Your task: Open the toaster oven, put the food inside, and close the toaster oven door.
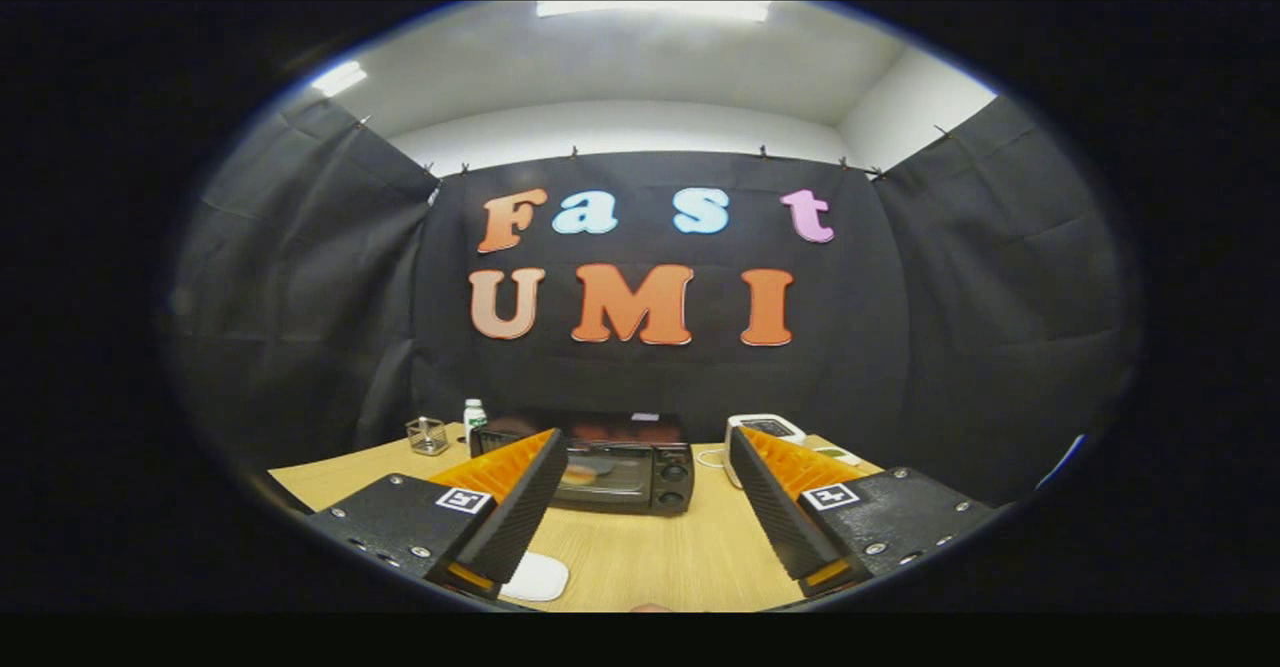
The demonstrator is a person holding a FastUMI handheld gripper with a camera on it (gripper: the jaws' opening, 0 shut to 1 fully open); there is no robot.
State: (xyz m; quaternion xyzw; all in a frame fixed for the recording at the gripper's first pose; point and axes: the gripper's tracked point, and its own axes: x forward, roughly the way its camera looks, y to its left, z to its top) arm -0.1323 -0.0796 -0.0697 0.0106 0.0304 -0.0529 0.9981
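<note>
A black toaster oven (620,474) stands on the wooden table (690,557), beyond my fingers, with its glass door shut and two knobs on its right side. Something round and orange shows dimly through the glass. My gripper (645,467) is open, held well back from the oven, and nothing is between its fingers. A white plate (535,579) lies on the table near the inner side of the left finger (515,507). I cannot tell whether food lies on it, since the finger covers most of it.
At the back left of the table stand a small clear glass container (427,435) and a white bottle with a green label (474,417). A white appliance (765,427) with a cord sits behind the right finger (775,497). Black cloth walls surround the table.
</note>
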